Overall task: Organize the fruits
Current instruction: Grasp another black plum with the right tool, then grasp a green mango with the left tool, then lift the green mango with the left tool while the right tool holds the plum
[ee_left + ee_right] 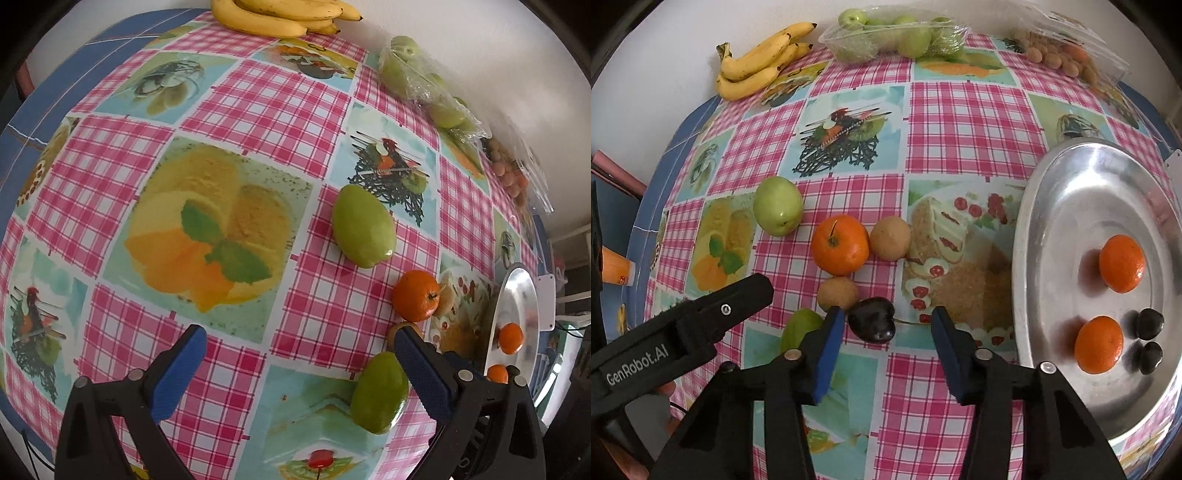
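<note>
My right gripper (886, 325) points down at a dark cherry (871, 325) lying on the checked tablecloth. The cherry lies between its blue pads; the left pad is close to it and a gap shows at the right pad, so the gripper is open. To the right, a silver tray (1052, 184) holds two oranges (1121, 263) and two dark cherries (1150, 323). My left gripper (299, 350) stands wide open over the cloth, with a green fruit (380, 391) beside its right finger. An orange (415, 295) and another green fruit (364, 225) lie beyond.
Two brown round fruits (890, 238) sit near the loose orange (840, 244). Bananas (757, 62), a wrapped tray of green apples (897, 37) and a bag of brown fruits (1067, 55) line the back wall. An orange cup (615, 271) stands off the table's left edge.
</note>
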The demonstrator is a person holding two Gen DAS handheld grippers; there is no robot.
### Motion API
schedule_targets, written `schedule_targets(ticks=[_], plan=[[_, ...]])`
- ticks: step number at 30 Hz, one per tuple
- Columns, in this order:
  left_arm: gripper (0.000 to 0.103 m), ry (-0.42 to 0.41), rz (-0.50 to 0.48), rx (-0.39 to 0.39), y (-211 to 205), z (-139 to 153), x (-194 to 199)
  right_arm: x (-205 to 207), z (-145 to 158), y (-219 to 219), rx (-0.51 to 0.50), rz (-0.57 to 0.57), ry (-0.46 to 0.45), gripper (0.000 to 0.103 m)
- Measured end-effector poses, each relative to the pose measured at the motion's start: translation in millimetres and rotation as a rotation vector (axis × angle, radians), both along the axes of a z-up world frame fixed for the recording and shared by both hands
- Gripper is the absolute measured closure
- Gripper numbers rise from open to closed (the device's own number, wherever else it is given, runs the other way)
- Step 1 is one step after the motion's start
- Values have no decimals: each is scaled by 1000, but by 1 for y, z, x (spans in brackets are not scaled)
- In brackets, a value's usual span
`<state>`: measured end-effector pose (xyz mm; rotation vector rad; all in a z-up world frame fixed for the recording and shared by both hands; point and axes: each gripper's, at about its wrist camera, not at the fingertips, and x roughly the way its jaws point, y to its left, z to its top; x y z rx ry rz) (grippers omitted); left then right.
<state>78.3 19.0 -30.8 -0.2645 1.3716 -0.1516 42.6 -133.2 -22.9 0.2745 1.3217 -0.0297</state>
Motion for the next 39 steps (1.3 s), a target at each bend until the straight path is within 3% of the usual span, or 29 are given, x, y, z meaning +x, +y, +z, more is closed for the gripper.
schedule_targets(ticks=[8, 17, 28, 33, 37, 39], plan=[[1, -3, -10, -15, -10, 1, 5, 3, -2, 4, 22, 15, -1, 76], [5, 12, -52, -39, -21, 0, -1, -9, 4, -10, 31, -15, 15, 77], [28, 28, -136, -65, -45, -2, -16, -30, 14, -31, 0, -64, 31, 77], [43, 38, -155, -66, -49, -1, -22, -36, 20, -35, -2, -63, 24, 77], [64, 39, -163, -82, -50, 1, -27, -39, 24, -36, -5, -62, 20, 77], [64, 24, -169, -67, -51, 5, -28, -41, 28, -36, -4, -62, 13, 77]])
